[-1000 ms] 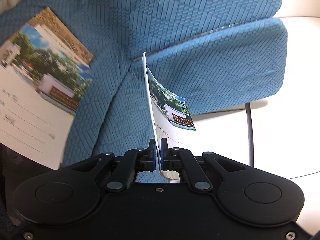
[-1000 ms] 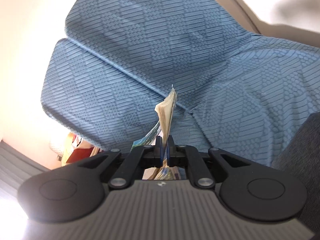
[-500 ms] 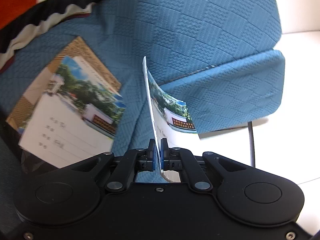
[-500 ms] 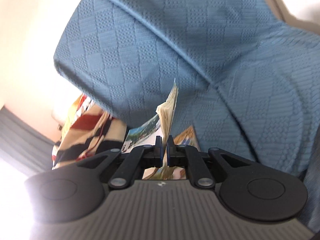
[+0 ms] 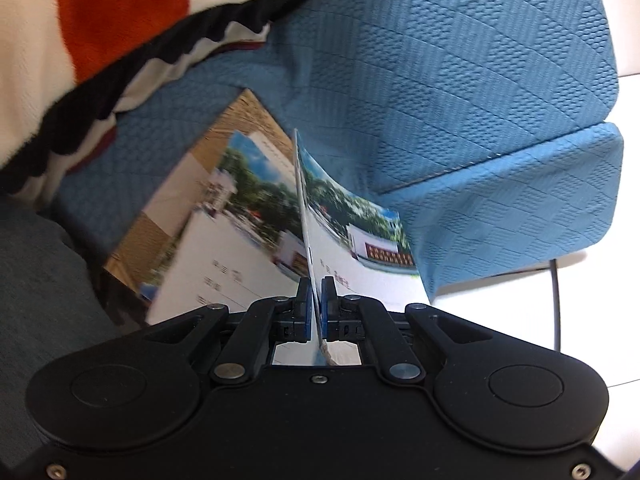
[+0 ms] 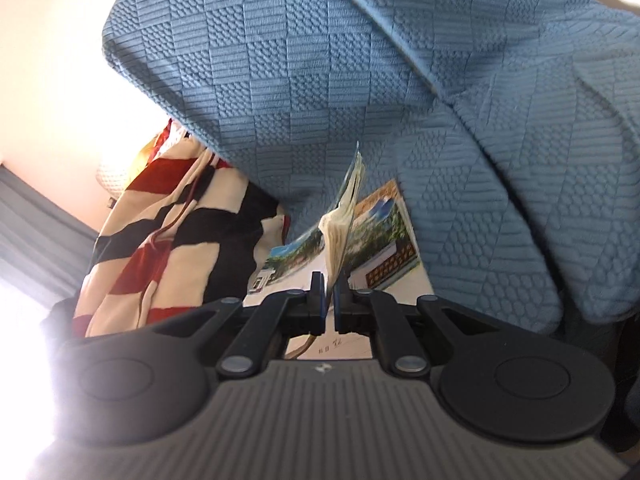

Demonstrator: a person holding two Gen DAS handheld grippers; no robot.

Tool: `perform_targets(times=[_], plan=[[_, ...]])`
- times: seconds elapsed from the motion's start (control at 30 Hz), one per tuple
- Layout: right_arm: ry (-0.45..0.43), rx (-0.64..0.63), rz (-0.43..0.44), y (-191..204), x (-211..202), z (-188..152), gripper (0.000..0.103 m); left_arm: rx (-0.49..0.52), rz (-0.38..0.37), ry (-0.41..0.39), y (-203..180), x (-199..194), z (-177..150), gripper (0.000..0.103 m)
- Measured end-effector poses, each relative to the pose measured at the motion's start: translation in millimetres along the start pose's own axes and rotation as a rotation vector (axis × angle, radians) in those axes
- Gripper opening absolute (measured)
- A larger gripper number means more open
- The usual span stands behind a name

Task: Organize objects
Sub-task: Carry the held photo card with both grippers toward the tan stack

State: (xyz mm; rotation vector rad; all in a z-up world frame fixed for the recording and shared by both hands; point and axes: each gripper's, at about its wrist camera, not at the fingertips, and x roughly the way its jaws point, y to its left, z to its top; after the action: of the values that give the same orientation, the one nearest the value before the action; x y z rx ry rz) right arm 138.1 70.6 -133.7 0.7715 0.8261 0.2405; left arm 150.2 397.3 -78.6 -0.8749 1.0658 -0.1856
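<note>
My left gripper [image 5: 316, 292] is shut on the edge of a thin booklet [image 5: 352, 240] with a photo of trees and a building on its cover. It stands upright and curls to the right. Just left of it, a matching booklet [image 5: 232, 248] lies flat on a tan-covered one [image 5: 244, 120] on the blue sofa [image 5: 460, 80]. My right gripper [image 6: 329, 286] is shut on a booklet [image 6: 344, 208] with cream pages, held on edge. Behind that one, the flat booklets [image 6: 384, 240] lie on the sofa seat [image 6: 500, 220]. Whether both grippers hold one booklet I cannot tell.
A striped orange, white and black blanket [image 5: 100, 20] is bunched on the sofa beside the flat booklets, at the left in the right wrist view [image 6: 168, 232]. Grey fabric [image 5: 36, 280] fills the lower left. White floor [image 5: 520, 312] with a black cable [image 5: 556, 300] lies to the right.
Both views have swung toward the striped blanket, which has come into sight. The flat booklets have drawn closer to both grippers. Both grips are unchanged.
</note>
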Motion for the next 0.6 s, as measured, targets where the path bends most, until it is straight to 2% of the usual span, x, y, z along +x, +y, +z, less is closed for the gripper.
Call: perform_targets(times=[0.3, 0.43, 0.6], plan=[[0.038, -0.062, -0.037, 2, 22, -14, 0.007, 0.021, 0.043, -0.005, 14, 8, 5, 0.003], [0.045, -0.055, -0.057, -3, 30, -18, 0.007, 0.048, 0.114, -0.012, 17, 17, 4, 0.003], [0.109, -0.031, -0.094, -13, 41, -25, 0.009, 0.056, 0.170, -0.005, 24, 26, 4, 0.003]])
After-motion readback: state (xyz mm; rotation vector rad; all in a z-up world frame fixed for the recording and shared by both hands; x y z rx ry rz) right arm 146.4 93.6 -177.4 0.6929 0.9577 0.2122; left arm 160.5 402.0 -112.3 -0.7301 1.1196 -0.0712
